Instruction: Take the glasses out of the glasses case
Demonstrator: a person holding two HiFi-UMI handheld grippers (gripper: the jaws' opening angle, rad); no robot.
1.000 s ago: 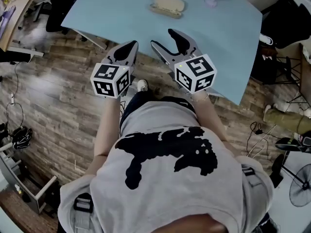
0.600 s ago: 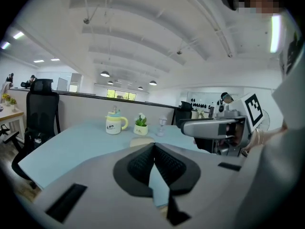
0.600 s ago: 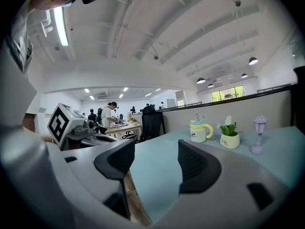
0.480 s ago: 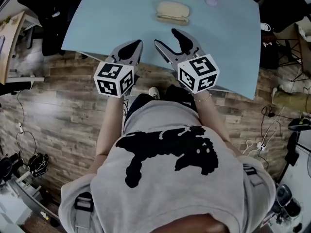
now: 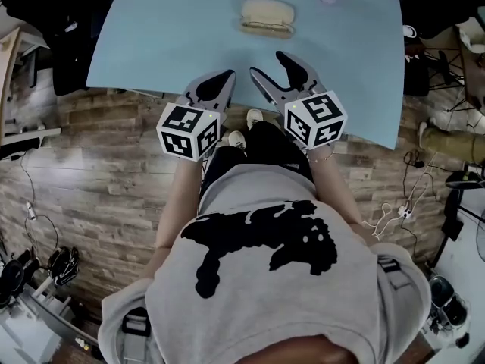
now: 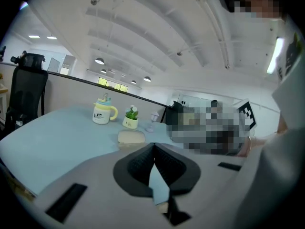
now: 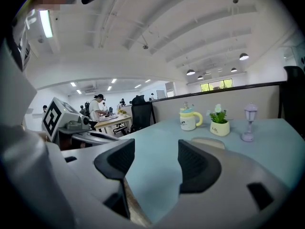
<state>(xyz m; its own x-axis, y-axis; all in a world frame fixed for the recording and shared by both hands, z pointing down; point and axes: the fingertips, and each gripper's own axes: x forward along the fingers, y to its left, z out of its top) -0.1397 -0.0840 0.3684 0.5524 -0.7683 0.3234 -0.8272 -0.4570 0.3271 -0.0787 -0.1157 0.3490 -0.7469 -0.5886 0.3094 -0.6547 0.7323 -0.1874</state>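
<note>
Head view: shows glasses case [image 5: 267, 16] lying closed at the far middle of the bench [image 5: 167, 36], well apart from both grippers, so not yet reached. Holds left gripper [image 5: 225, 78] low at the near edge, jaws together, empty. Holds right gripper [image 5: 270, 63] with jaws wide apart, empty, aimed toward the case, probably readied for the lid. Reads "Life" on plant pot [image 7: 219, 128]; finds nothing legible on the case.

shirt [image 5: 250, 309]: grey, black blotch | left hand-held gripper [image 5: 227, 75]: grey, black-white cube
</note>
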